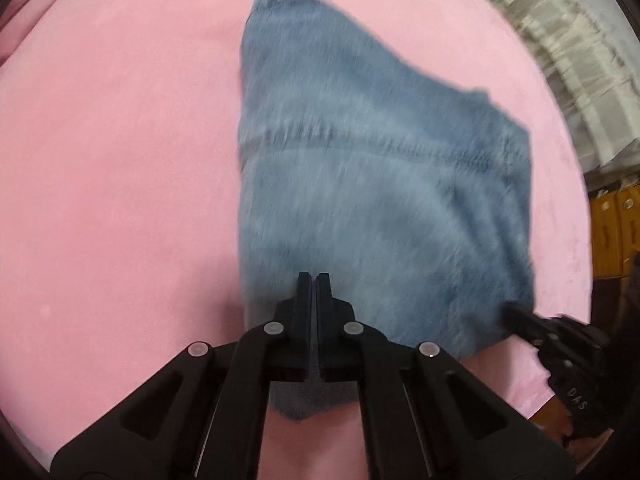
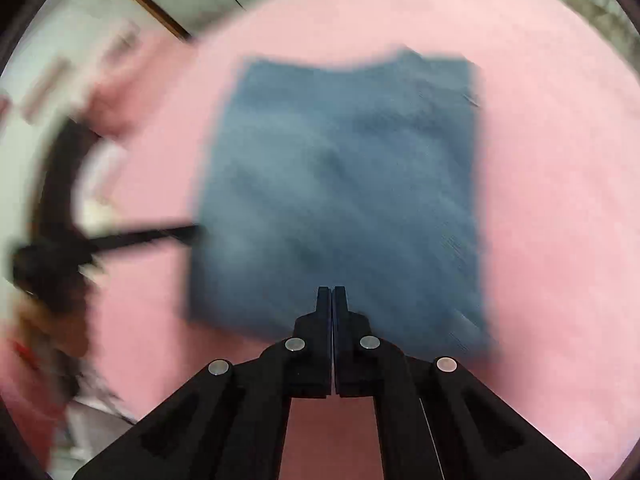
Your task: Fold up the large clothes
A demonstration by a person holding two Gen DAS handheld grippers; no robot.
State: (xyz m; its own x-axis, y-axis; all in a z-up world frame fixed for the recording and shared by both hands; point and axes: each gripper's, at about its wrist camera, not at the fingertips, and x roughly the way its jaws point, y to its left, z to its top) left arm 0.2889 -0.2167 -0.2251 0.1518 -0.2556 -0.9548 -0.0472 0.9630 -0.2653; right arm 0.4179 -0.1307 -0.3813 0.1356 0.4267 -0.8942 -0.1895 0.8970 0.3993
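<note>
A blue denim garment [image 1: 360,184] lies folded on a pink bed cover [image 1: 112,168]. My left gripper [image 1: 314,280] is shut on the garment's near edge; cloth hangs between and below its jaws. The right gripper [image 1: 516,316] shows in the left wrist view at the garment's right corner. In the right wrist view the blurred garment [image 2: 340,200] lies as a rectangle on the pink cover [image 2: 552,208]. My right gripper [image 2: 332,292] is shut at its near edge; whether cloth is pinched I cannot tell. The left gripper [image 2: 188,234] reaches the garment's left edge there.
A pale ruffled curtain [image 1: 568,60] hangs at the far right. Yellow-brown furniture [image 1: 616,232] stands beyond the bed's right edge. In the right wrist view a wall and a wooden frame [image 2: 140,0] lie beyond the bed at the upper left.
</note>
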